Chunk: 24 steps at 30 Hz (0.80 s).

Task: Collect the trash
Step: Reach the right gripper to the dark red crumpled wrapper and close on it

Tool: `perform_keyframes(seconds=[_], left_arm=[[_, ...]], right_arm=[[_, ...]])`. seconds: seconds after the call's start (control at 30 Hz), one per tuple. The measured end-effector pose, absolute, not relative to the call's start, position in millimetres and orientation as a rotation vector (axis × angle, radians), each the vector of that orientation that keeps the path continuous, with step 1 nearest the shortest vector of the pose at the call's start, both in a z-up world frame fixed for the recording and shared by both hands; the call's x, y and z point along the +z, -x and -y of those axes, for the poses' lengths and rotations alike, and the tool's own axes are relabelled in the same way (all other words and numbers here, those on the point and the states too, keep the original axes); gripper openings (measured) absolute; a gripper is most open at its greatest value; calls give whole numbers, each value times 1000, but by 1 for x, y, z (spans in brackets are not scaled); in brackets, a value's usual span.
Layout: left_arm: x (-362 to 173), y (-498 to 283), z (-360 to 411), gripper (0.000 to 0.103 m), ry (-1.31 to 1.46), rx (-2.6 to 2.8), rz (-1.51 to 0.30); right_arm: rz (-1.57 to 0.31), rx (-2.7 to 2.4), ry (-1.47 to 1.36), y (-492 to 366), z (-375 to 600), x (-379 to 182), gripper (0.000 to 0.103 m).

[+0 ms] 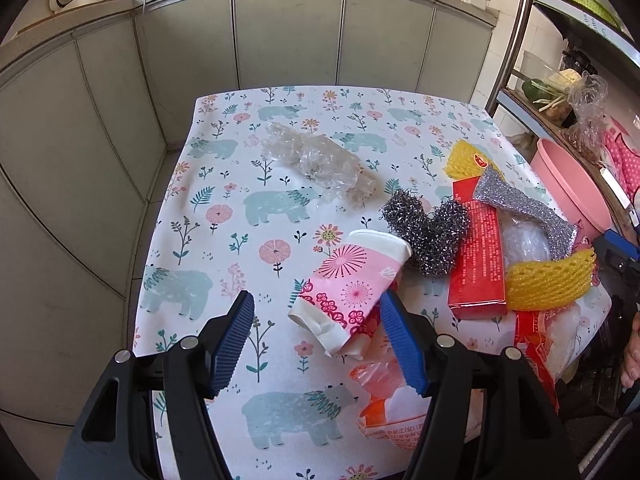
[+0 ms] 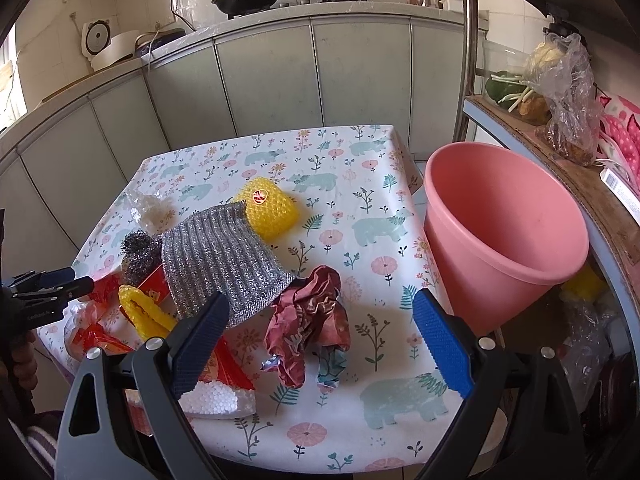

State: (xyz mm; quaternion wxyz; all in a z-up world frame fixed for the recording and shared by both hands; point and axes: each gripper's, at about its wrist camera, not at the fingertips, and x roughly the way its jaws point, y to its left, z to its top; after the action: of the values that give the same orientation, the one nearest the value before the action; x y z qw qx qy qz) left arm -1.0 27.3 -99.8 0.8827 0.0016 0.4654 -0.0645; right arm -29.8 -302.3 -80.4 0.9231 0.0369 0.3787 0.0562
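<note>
Overall, a table w/ bear-print cloth [image 2: 352,216] is seen under both grippers. A pink bin [image 2: 500,236] is stood off the table edge, just right of and beyond the right gripper [image 2: 320,344], rim up, nothing visible inside. The right gripper is held above the near table edge, tilted down, jaws spread wide, nothing between the pads. A silver scrub cloth [image 2: 224,256] is draped ahead-left of it; a crumpled maroon wrapper [image 2: 312,320] lies directly between its fingers' lines. A yellow foam net [image 2: 268,208] is set further ahead.

The left gripper [image 1: 320,344] is likewise held low over the table, pitched down, jaws apart, empty. A pink paper cup [image 1: 352,284] is lain on its side just ahead, nearer the right finger. Steel wool [image 1: 428,232] and a red box [image 1: 476,256] are seen ahead-right; clear crumpled plastic [image 1: 320,160] is farther ahead.
</note>
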Motion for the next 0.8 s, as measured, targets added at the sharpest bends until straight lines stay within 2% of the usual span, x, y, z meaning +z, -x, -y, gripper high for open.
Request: perform_keyframes(seconds=[0.23,0.3,0.33,0.43,0.47,0.8], left_arm=[[-109,-8,-26,64,-11,-168,-1015],[-112,-12,-26,61,-14,-167,-1026],[-113,-13,-27,59,-9,-169,-1029],[-113,-16,-28,44,15,-206,-1026],[-113,-17,-28,43,17,-207,-1022],[-95,-17,-33,42,23,-187,-945]], right_arm=[[-779,146,-64,25,298,-81,94],[-782,152,-61,24,297,-82,94],[-786,153,-61,23,297,-83,94],[-800,154,-66,20,299,-86,94],[-803,154,-67,19,299,-87,94],[-841,175,-68,23,306,-94,94]])
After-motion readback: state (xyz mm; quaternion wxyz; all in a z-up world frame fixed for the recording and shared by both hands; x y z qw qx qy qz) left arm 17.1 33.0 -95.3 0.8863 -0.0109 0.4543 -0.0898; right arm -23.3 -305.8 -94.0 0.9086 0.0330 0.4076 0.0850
